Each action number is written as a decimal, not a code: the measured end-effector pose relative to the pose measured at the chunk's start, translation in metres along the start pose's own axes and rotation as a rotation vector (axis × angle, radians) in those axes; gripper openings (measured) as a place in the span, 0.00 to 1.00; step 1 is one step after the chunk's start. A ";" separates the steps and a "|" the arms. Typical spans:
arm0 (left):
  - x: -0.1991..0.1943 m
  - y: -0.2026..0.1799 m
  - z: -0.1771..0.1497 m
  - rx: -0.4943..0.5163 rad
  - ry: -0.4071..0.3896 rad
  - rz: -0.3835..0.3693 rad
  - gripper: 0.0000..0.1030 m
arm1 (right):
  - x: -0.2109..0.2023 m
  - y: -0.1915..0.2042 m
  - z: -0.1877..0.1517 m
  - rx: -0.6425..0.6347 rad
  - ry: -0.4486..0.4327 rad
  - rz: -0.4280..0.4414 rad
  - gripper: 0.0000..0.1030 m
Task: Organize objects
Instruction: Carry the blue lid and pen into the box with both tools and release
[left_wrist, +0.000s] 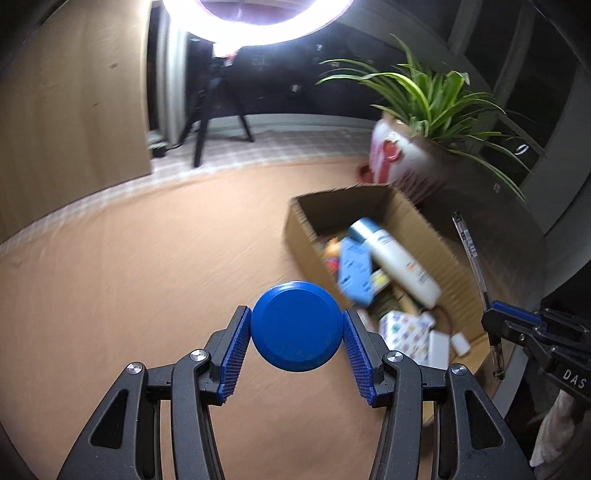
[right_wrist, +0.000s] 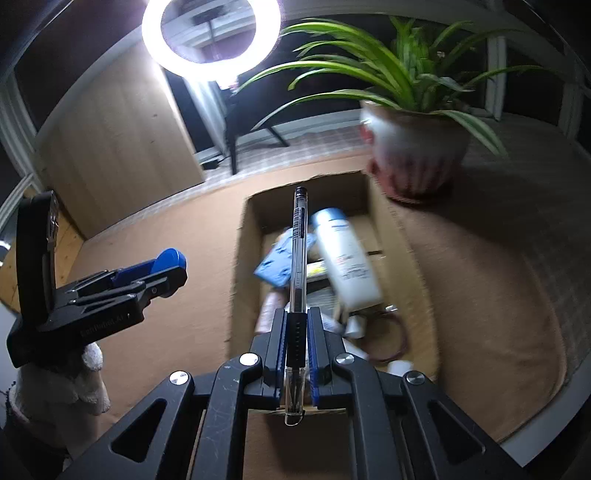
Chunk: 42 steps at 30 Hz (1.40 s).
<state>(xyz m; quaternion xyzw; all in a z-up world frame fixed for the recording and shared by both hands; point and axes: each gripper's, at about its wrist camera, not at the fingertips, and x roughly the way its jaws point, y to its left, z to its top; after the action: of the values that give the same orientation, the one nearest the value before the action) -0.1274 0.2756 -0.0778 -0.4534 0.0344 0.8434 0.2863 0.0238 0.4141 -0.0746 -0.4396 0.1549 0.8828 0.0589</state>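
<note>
My left gripper (left_wrist: 295, 321) is shut on a round blue lid (left_wrist: 296, 326), held above the brown tabletop, left of an open cardboard box (left_wrist: 436, 236). The right wrist view shows the left gripper (right_wrist: 173, 273) and the blue lid (right_wrist: 170, 259) from the side. My right gripper (right_wrist: 296, 314) is shut on a clear pen (right_wrist: 298, 251) with a black tip, held over the box (right_wrist: 388, 229); it also shows in the left wrist view (left_wrist: 491, 317) with the pen (left_wrist: 471, 254). The box holds a white bottle (right_wrist: 347, 258), a blue packet (right_wrist: 275, 262) and several small items.
A potted spider plant (right_wrist: 413, 147) in a red and white pot stands just behind the box (left_wrist: 399, 158). A ring light (right_wrist: 210, 35) on a tripod shines beyond the table's far edge. A wooden panel (right_wrist: 110, 158) stands at the left.
</note>
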 end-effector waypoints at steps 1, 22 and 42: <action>0.004 -0.005 0.004 0.005 -0.001 -0.003 0.52 | 0.000 -0.007 0.002 0.004 0.000 -0.002 0.09; 0.056 -0.070 0.043 0.079 0.014 -0.010 0.52 | 0.020 -0.037 0.020 0.008 0.014 -0.014 0.09; 0.037 -0.069 0.044 0.095 -0.026 0.018 0.75 | 0.008 -0.036 0.021 0.034 -0.045 -0.046 0.59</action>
<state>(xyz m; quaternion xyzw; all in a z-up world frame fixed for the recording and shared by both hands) -0.1408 0.3640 -0.0671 -0.4279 0.0747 0.8492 0.3003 0.0120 0.4549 -0.0768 -0.4222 0.1581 0.8880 0.0902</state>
